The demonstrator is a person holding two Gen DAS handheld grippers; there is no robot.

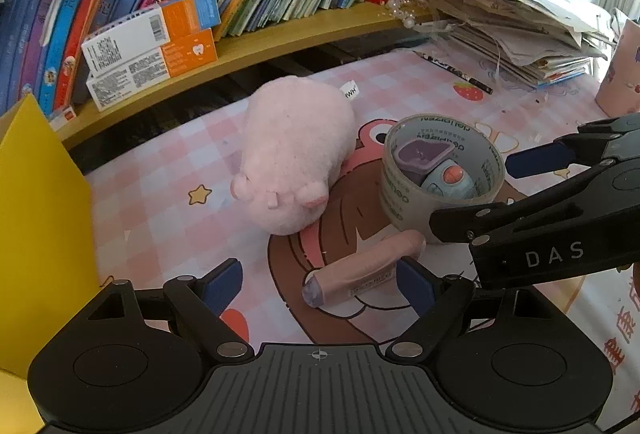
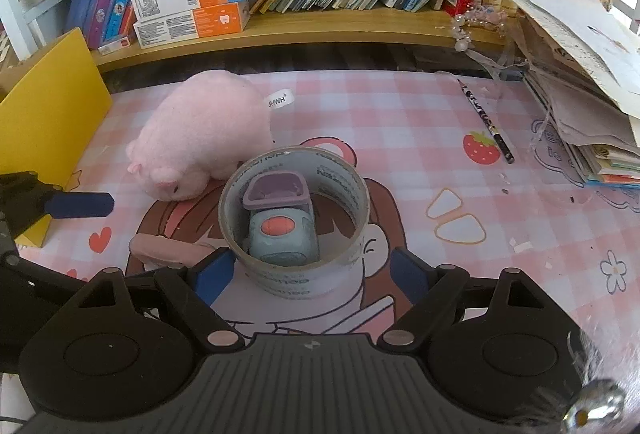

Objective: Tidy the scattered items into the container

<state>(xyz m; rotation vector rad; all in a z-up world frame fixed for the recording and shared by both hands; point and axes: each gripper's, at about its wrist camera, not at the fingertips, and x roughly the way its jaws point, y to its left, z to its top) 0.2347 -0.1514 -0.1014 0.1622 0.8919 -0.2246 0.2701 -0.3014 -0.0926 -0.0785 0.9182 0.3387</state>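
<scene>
both claws gape wide: right claw [image 2: 306,272] around the tape roll [image 2: 294,222], left claw [image 1: 320,286] around the pink tube [image 1: 360,270], plush pig [image 1: 292,157] at 11 o'clock.

The soft toy pig [image 1: 294,161] is pale pink all over; the tape roll [image 2: 294,222] is grey-brown with dark letters; inside it sits a little toy [image 2: 280,224] in purple and light blue with an orange button; the counter [image 2: 400,121] has pink and white checks, a red strawberry and white flowers; the container [image 1: 36,218] is bright yellow; each tool [image 2: 308,274] is black with blue pads [image 2: 214,274].
</scene>
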